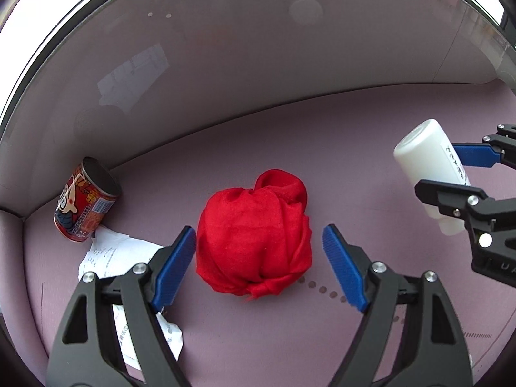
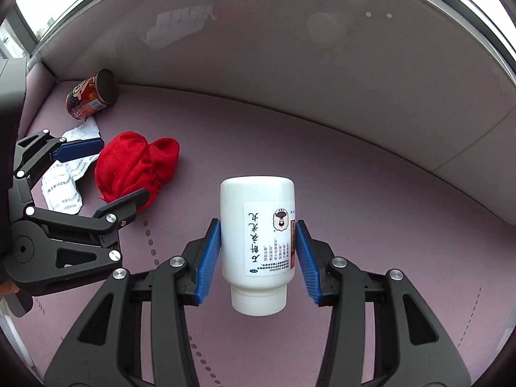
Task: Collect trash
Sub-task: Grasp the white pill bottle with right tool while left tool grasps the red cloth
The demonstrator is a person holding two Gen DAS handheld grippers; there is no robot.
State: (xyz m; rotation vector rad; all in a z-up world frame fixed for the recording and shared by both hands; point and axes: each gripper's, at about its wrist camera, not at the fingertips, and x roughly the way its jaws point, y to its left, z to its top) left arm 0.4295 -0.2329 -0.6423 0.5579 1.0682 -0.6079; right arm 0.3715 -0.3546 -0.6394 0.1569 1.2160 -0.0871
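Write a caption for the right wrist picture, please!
Right tool grips a white bottle above the purple mat.

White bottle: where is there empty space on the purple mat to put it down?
Bare mat lies right of the red cloth bundle, stretching past the white bottle to the curved back wall. The left corner is crowded: the printed can, crumpled paper slips, the bundle and the left tool.

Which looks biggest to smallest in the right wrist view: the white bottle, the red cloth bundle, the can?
1. white bottle, though it is nearest the camera, so unsure
2. red cloth bundle
3. can, farthest away
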